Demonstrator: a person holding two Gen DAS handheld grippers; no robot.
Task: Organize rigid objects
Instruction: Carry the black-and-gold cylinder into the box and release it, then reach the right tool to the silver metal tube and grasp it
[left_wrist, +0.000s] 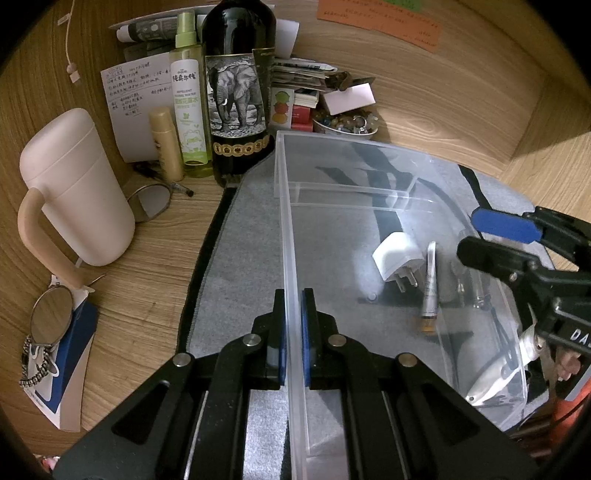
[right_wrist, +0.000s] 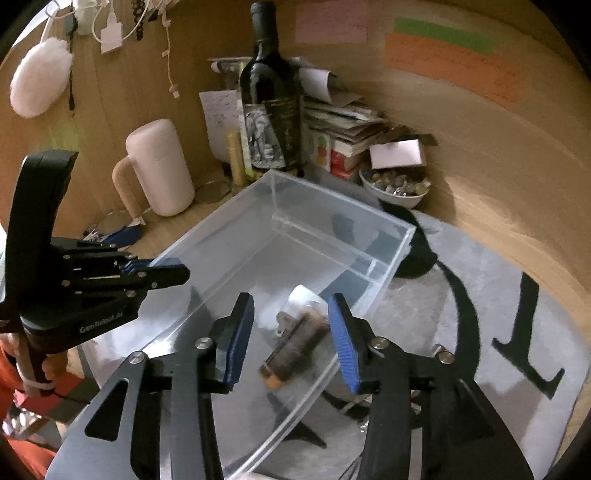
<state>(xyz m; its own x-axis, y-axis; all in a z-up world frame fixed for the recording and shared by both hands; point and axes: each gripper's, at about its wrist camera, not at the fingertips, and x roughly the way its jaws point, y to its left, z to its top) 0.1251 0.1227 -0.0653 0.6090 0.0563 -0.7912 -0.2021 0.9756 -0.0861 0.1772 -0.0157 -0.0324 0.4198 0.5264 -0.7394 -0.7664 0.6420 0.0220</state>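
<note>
A clear plastic box (left_wrist: 291, 229) stands on a grey mat (left_wrist: 240, 266). My left gripper (left_wrist: 293, 306) is shut on the box's left wall, one pad on each side. Inside the box lie a white plug adapter (left_wrist: 397, 258) and a small silver tube (left_wrist: 430, 284). My right gripper (right_wrist: 291, 332) is open above the box's near right part, over a brown tube (right_wrist: 291, 347) and the adapter (right_wrist: 301, 299) inside the box (right_wrist: 221, 236). It also shows at the right of the left wrist view (left_wrist: 491, 236). The left gripper (right_wrist: 162, 273) shows holding the box's left wall.
At the back stand a wine bottle (left_wrist: 236, 92), a green spray bottle (left_wrist: 188, 99), a pink mug (left_wrist: 74, 188), a stack of papers (left_wrist: 306, 77) and a bowl of beads (left_wrist: 345, 123). Round glasses (left_wrist: 151, 201) and a small mirror (left_wrist: 51, 317) lie at the left.
</note>
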